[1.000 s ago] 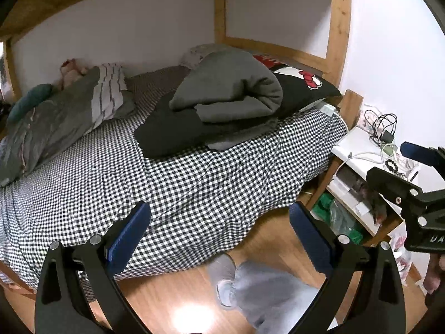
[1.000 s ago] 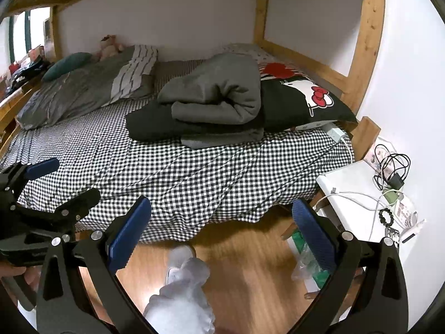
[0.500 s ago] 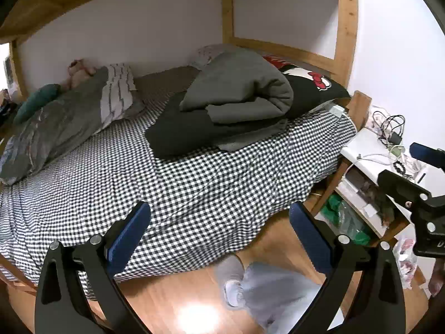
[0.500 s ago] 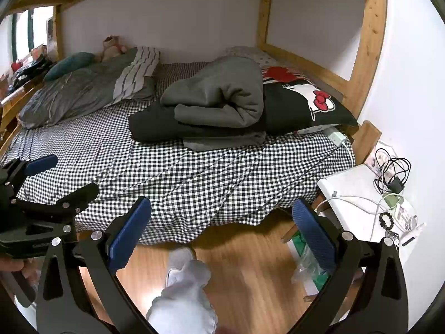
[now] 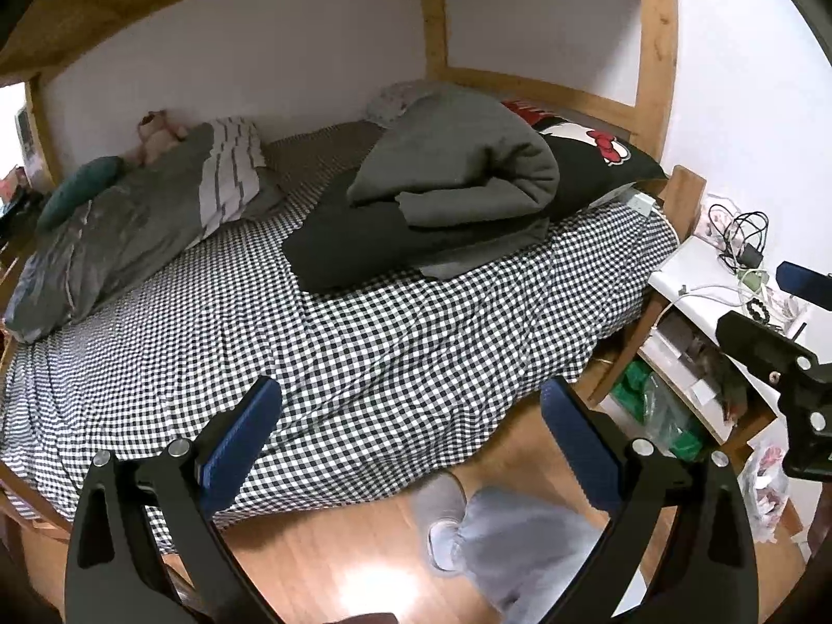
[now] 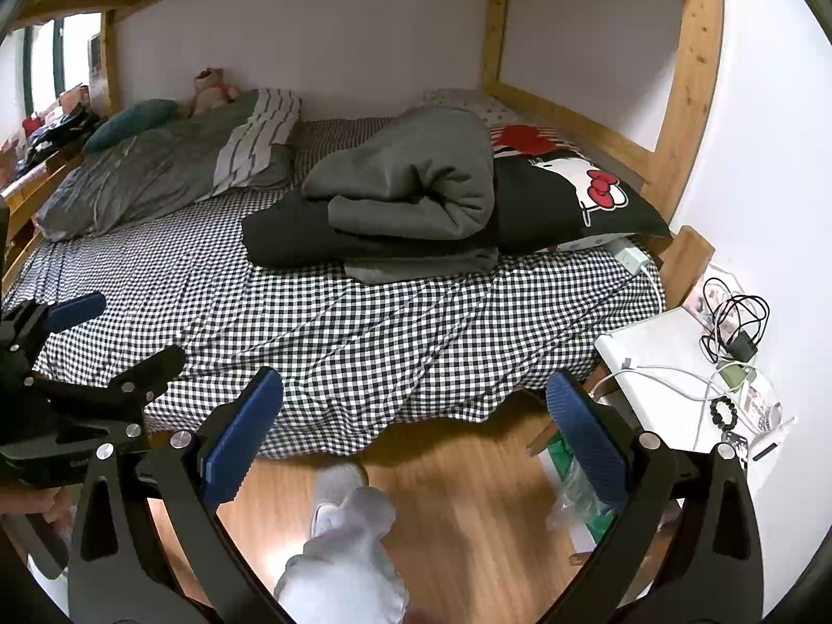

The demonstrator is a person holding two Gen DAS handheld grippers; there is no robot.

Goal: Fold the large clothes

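A bulky grey garment [image 5: 457, 166] [image 6: 411, 187] lies rolled on top of a flat black garment [image 5: 343, 244] [image 6: 291, 239] on the checked bed [image 5: 312, 343] [image 6: 364, 333]. My left gripper [image 5: 411, 416] is open and empty, held over the bed's near edge, well short of the clothes. My right gripper [image 6: 416, 405] is open and empty, also above the near edge. Each gripper shows at the side of the other's view.
A Hello Kitty pillow [image 6: 572, 197] lies right of the clothes. A grey duvet with striped pillow [image 5: 130, 223] lies left. A white side table [image 6: 686, 364] with cables stands right of the bed. Wooden bunk posts [image 6: 686, 78] rise behind. The person's grey-trousered leg [image 5: 499, 530] stands on the wood floor.
Both grippers have shifted slightly, so the bed and clothes sit a little further right in the left wrist view. Both stay open and empty.
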